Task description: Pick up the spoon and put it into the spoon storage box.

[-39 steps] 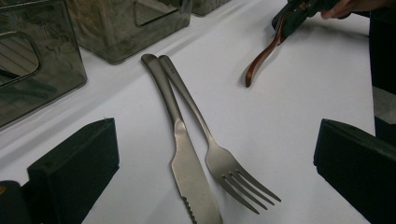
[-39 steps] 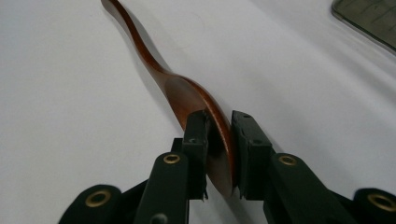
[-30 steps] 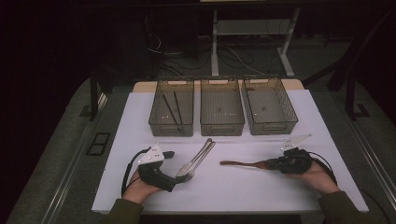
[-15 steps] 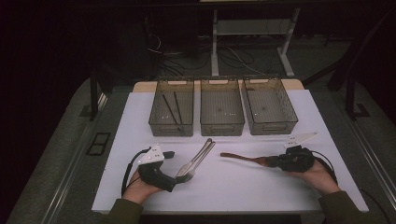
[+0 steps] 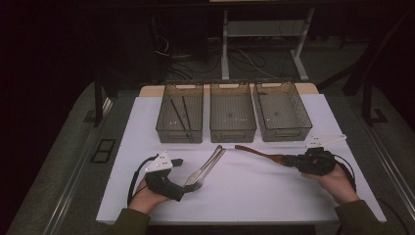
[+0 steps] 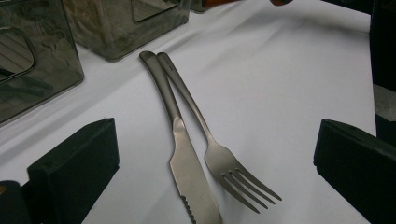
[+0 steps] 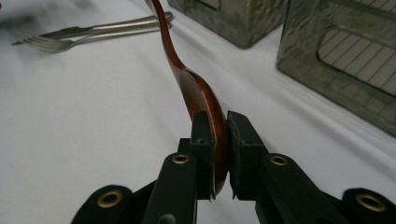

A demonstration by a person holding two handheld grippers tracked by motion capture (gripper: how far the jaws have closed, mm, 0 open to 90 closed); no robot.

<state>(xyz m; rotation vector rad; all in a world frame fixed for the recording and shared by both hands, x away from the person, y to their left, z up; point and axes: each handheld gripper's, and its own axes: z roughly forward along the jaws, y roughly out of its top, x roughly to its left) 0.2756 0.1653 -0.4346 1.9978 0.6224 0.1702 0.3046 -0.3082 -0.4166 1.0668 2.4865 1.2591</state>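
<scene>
While right tongs (image 7: 219, 154) pinch glossy brown wooden spoon (image 7: 196, 91) | left tongs (image 6: 210, 158) wide, empty

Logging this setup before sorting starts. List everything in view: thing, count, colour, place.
Bins: three, smoky translucent, in a row at the table's far side.
Chopsticks: two, dark, in the left bin.
Knife: one, steel, lying between the left gripper's open jaws.
Fork: one, steel, beside the knife, handles crossing.
Spoon: one, reddish-brown wood, bowl clamped in the right gripper.
Table cover: one, white.
Left gripper: black, near left.
Right gripper: black, near right.
Hands: two, holding the grippers.
</scene>
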